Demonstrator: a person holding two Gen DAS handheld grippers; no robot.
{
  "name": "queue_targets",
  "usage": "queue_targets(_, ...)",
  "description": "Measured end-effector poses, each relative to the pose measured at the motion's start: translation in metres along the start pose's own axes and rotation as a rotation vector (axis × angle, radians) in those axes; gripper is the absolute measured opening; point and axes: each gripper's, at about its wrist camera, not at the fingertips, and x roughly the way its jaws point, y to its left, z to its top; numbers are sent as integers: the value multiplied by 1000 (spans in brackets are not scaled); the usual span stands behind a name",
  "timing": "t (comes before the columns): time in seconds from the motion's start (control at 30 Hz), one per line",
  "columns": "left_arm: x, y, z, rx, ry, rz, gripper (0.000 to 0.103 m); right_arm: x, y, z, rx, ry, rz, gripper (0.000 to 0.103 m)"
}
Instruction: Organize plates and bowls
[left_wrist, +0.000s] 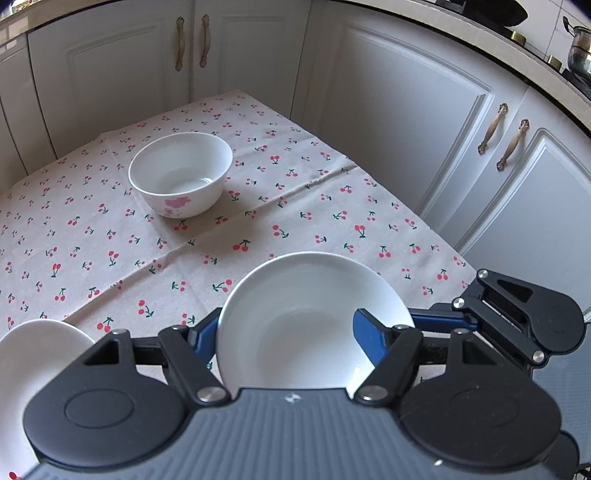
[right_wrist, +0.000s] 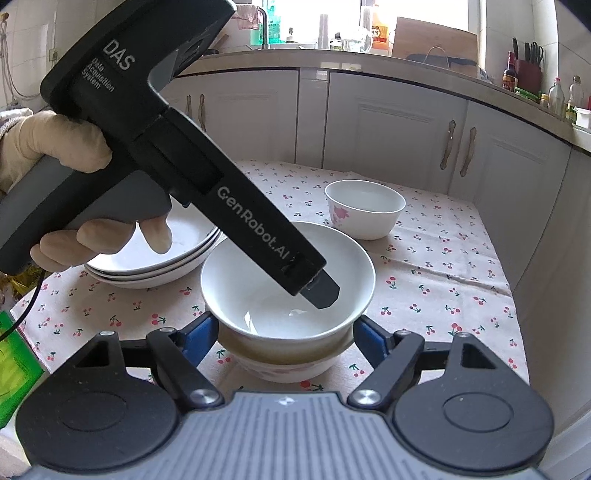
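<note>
Already stacked at nine o'clock: plates (right_wrist: 155, 266). Nested: white bowl (right_wrist: 258, 273) in flowered bowl (right_wrist: 280, 365). Remaining at one o'clock: lone bowl (right_wrist: 365, 210). Right tongs (right_wrist: 284, 332) open around the nest; left tongs (left_wrist: 286, 332) astride the white bowl's wall, grip impossible to tell.

Shows the left gripper (left_wrist: 284, 332) pitched steeply downward, blue-padded fingers (left_wrist: 203, 338) at 8 and 4 o'clock, set partly apart; leaves unclear whether the pads press on anything. In the right wrist view, enters from 10 o'clock and slants toward 4 o'clock, carried by the left hand (right_wrist: 55, 147) in a pale glove, wrapped around its grey grip at 9 o'clock. Shows the right gripper (right_wrist: 286, 332) tilted moderately downward, fingers (right_wrist: 369, 338) spread wide, pads not pressing.
</note>
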Motion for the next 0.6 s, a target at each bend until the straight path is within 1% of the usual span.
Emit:
queue_targets(0.2,3,3,-4,-8,11,8,73,-1,4,-1,-16,3,-12,84)
queue_targets(0.4,2,3,-5,-13,1,1,73,0,3,-1,-12,4,-13,85)
queue_targets(0.43,1,3,-5,-11,1,-1,73,0,3,-1,-13,2,-12,88)
queue_targets(0.5,1,4,-5,-12,-2,-2,73,-4,4,-1,-21,-16,-16,91)
queue_targets(0.6,-3,4,-5,-11,-12,-2,75,-12,4,1,-23,-46,-6,92)
